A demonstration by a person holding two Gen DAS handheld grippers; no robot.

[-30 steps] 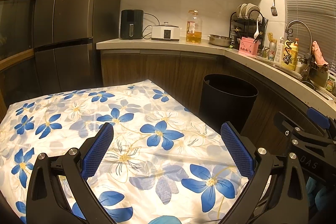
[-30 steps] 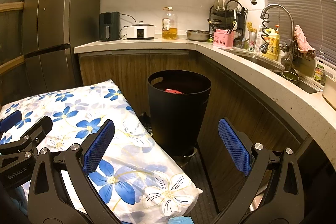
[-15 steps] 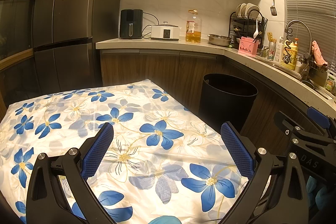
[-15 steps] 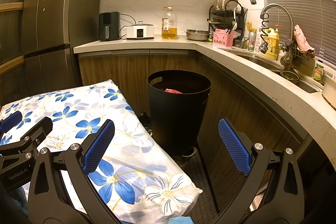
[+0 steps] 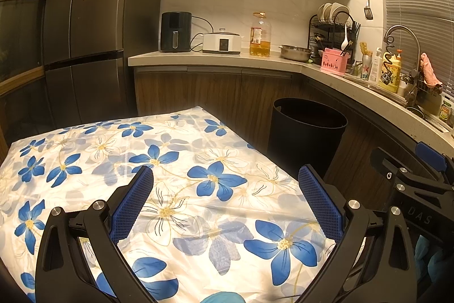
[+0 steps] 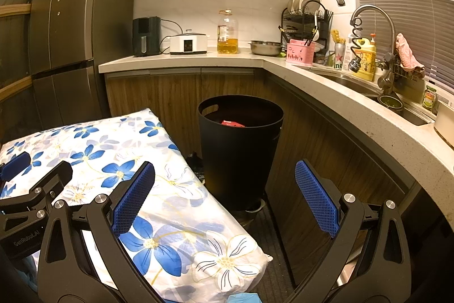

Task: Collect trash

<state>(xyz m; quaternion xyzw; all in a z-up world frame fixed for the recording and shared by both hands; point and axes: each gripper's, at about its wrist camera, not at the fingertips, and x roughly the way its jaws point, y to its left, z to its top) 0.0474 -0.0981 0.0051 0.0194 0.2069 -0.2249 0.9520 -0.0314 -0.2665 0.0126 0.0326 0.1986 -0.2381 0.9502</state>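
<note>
Item one: my left gripper (image 5: 225, 199), jaws spread wide, nothing between the blue pads, held above the floral cloth (image 5: 170, 161) that covers the table.

Item two: my right gripper (image 6: 225, 196), jaws equally wide apart and empty, held over the table's right edge, facing the bin.

Item three: black trash bin (image 6: 240, 144), upright on the floor, just beside the table's far right corner, against the wooden lower cabinets (image 6: 181, 95). I see a red wrapper (image 6: 233, 123) lying inside it from the right wrist view; the left wrist view shows only the dark interior.

Item four: countertop (image 5: 215, 58) carrying a black air fryer (image 5: 176, 31), a white cooker (image 5: 222, 43), an oil bottle (image 5: 260, 34), a steel bowl (image 5: 295, 52), a pink caddy (image 5: 334, 65).

Item five: dark refrigerator (image 5: 85, 27), left of the counter.
</note>
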